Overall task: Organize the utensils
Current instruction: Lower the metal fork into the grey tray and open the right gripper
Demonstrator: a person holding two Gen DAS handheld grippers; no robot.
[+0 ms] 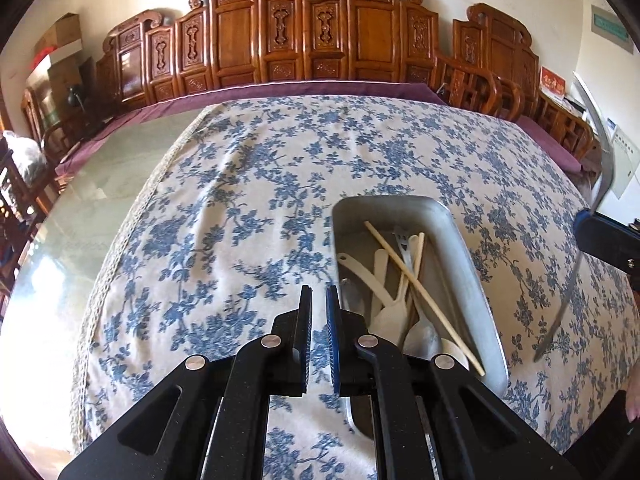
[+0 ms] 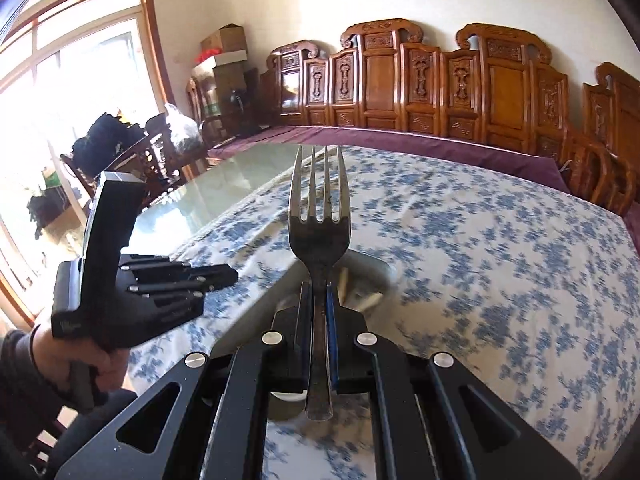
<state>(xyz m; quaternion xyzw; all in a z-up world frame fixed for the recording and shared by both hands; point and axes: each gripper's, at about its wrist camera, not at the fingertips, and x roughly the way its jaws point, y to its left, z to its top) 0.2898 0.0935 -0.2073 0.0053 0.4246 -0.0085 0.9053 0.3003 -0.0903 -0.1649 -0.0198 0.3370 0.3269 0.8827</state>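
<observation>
1. Two grippers were up over the table with the blue flower cloth (image 1: 248, 184). The metal tray (image 1: 472, 264) sat on that cloth.
2. Many utensils lay inside the tray already: white plastic spoons (image 1: 384, 312), a chopstick (image 1: 424, 296), and a metal piece with holes (image 1: 402, 240). So I think a good part of the sorting was done.
3. One fork (image 2: 319, 224) was not in the tray yet. The right gripper (image 2: 319, 308) was squeezed tight on its handle, and held it up in the air above the tray.
4. The fork's long line ran straight out along the gripper's fingers. Its four prongs pointed away from the person, toward the far side of the table from the tray. Its handle end stuck back under the gripper.
5. In the left wrist view, the fork showed as a thin curved metal strip, off to the right of the tray.
6. The left gripper (image 1: 319, 308) was closed with nothing in it, just to the left of the tray. A hand (image 2: 100, 364) held it.
7. I think what was left was to lay the fork down in the tray with the others.
</observation>
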